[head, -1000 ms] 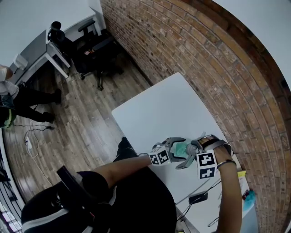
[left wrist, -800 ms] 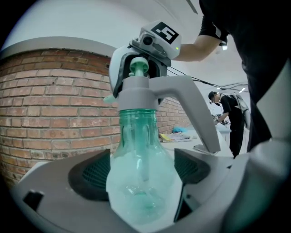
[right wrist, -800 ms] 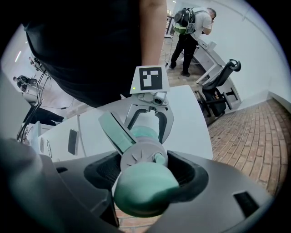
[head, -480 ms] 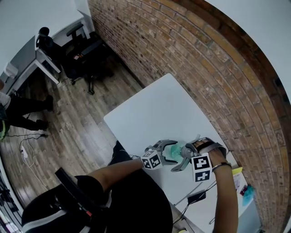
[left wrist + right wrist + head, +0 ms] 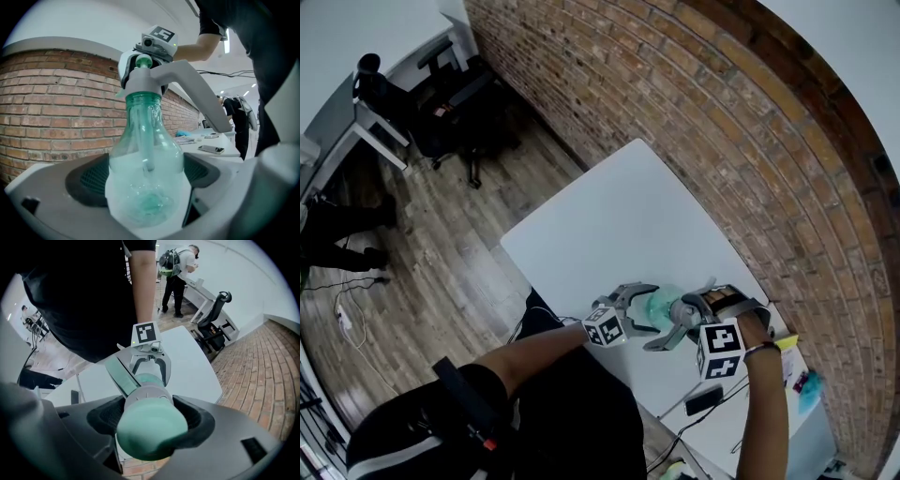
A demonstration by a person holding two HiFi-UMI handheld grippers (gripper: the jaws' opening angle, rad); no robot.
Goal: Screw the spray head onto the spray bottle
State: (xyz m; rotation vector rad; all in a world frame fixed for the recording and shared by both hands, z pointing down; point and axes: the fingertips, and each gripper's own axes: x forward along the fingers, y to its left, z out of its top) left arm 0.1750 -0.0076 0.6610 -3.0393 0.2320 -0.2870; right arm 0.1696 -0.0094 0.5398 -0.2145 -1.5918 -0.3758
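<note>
A clear green spray bottle (image 5: 147,164) stands upright between the jaws of my left gripper (image 5: 147,180). Those jaws have just been opening, and the pads stand close beside the bottle's belly without pressing it. The white spray head (image 5: 145,82) with its green cap sits on the neck, its long trigger lever (image 5: 197,93) slanting right. My right gripper (image 5: 150,423) comes from straight above and is shut on the spray head (image 5: 150,427). From up there, the left gripper (image 5: 151,364) shows spread around the bottle below. In the head view both grippers meet at the bottle (image 5: 661,302) over the white table (image 5: 609,225).
A brick wall (image 5: 722,141) runs along the table's far side. A dark phone (image 5: 705,401) with a cable, a yellow item (image 5: 787,342) and a teal item (image 5: 809,389) lie near the table's right end. Office chairs (image 5: 455,103) and a person (image 5: 178,263) stand on the wooden floor.
The left gripper's jaws have spread wider around the bottle and that hand has sunk a little. The right gripper stays on the spray head, slightly rolled.
</note>
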